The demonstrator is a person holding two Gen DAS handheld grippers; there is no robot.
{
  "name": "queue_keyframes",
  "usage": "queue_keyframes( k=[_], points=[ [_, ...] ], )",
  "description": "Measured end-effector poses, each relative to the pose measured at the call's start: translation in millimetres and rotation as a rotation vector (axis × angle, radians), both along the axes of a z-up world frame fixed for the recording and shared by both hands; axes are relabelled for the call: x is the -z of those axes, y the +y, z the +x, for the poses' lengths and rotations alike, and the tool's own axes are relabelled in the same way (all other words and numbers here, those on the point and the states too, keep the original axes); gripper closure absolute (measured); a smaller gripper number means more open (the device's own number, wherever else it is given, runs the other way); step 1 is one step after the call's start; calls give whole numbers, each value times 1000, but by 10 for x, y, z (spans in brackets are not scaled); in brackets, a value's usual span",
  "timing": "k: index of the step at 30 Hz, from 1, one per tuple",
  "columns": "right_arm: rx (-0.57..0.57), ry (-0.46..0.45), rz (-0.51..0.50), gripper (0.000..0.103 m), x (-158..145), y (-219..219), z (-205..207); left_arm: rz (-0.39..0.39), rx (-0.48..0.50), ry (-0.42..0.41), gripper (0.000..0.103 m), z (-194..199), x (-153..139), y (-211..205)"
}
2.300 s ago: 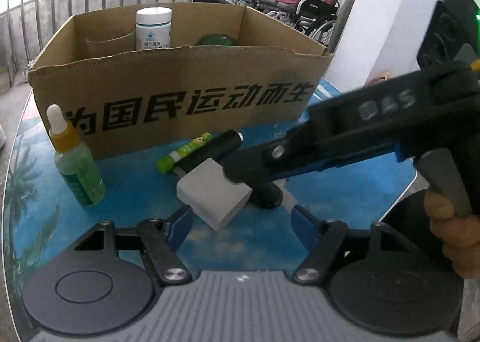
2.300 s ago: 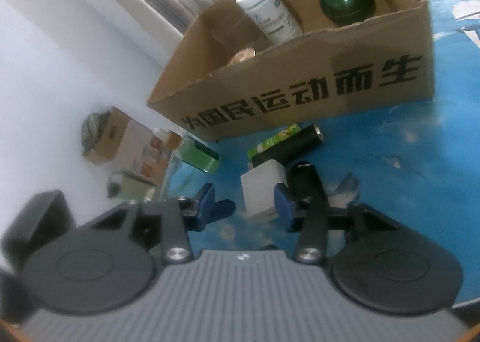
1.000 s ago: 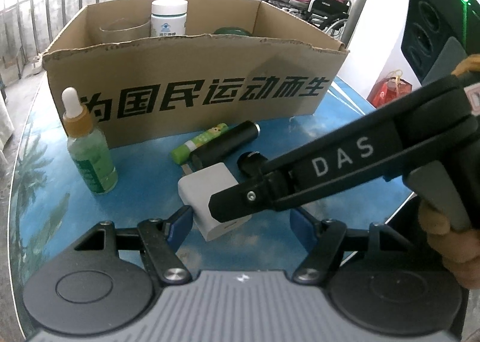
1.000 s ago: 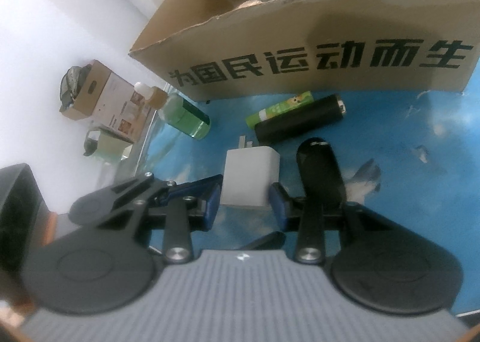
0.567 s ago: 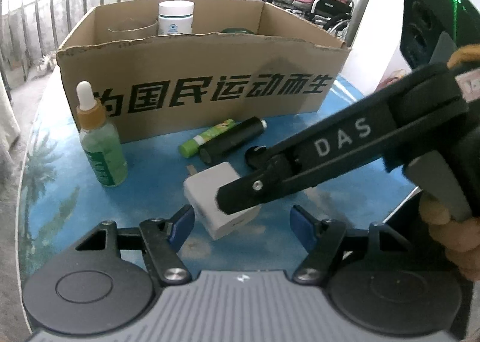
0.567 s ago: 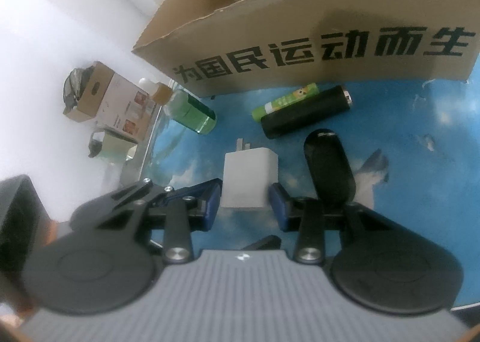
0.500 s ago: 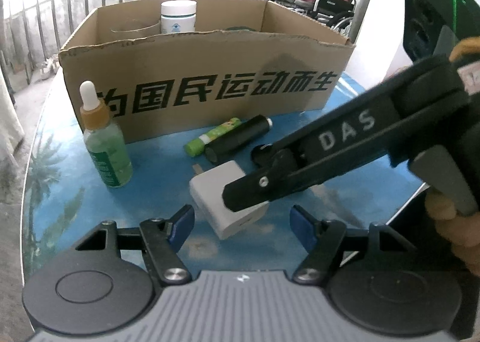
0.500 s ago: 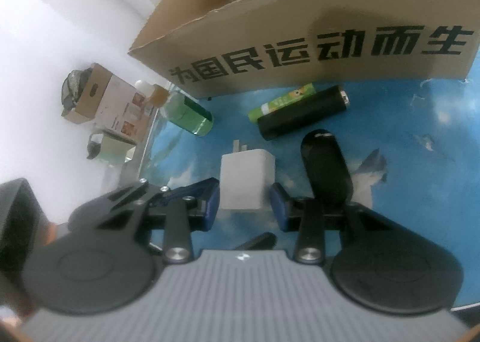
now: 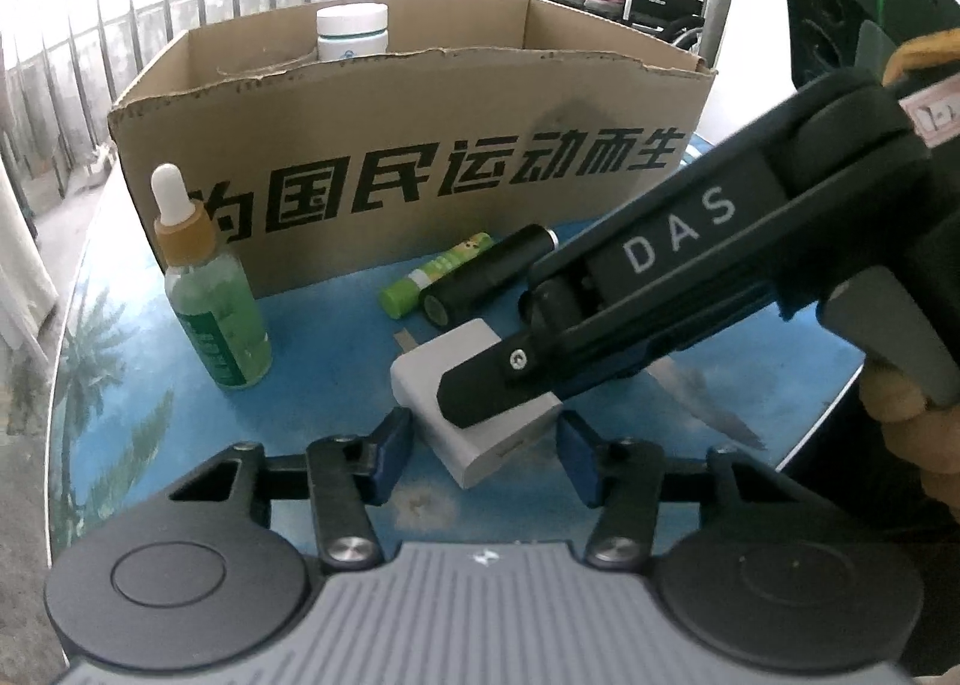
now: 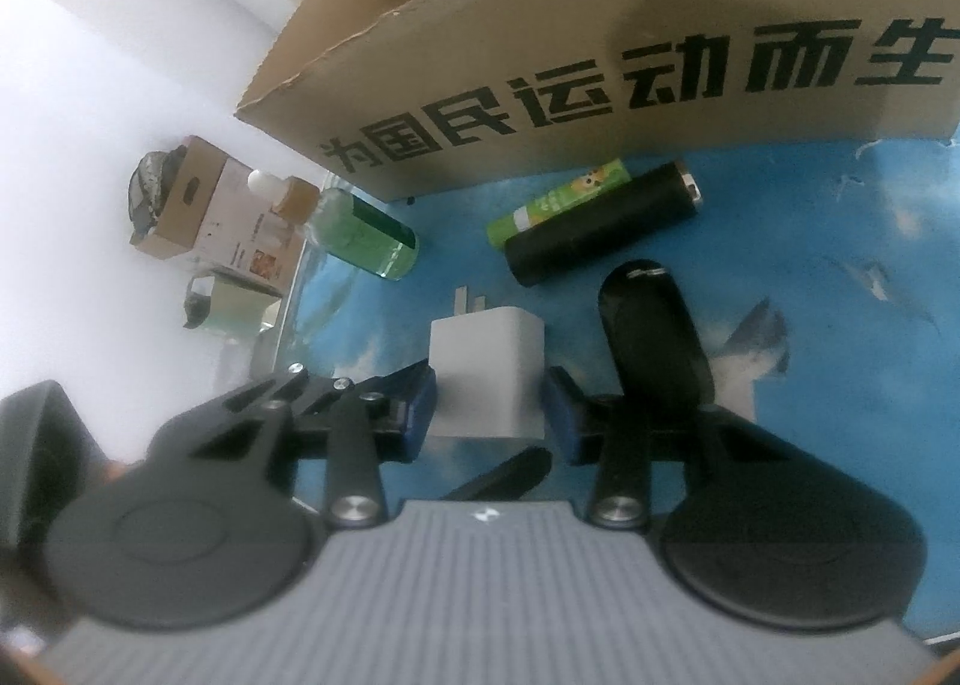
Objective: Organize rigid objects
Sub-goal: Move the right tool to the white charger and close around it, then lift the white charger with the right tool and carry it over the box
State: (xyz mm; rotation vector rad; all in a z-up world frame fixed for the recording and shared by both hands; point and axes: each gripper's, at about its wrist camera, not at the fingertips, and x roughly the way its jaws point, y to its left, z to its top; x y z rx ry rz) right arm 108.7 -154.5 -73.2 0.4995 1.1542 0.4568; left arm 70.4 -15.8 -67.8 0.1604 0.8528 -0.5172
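White charger (image 10: 487,370) sits between right gripper (image 10: 489,406) fingers, opening slightly, no firm pinch; left gripper (image 9: 483,454) closing (pads clear).

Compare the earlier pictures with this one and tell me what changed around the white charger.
The right gripper came from the black oval case to straddle the white charger, which turned slightly on the table; its jaws are now opening. The left gripper drew near with the charger between its fingers; its jaws are closing. The cardboard box, dropper bottle, glue stick and black cylinder stayed put.
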Motion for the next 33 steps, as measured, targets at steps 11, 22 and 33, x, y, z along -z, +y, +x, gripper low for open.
queue_keyframes(
  k=[11,22,33],
  points=[
    [-9,-43,-31,63,-38,79,-62,-12,-15,-11,49,-42,-7,25],
    [8,-104,-19,61,-246,91,-194,-7,-21,-94,49,-169,-288,6],
    [40,-309,-1,60,-912,-47,-448,28,-2,-280,49,-302,-951,-180]
  ],
)
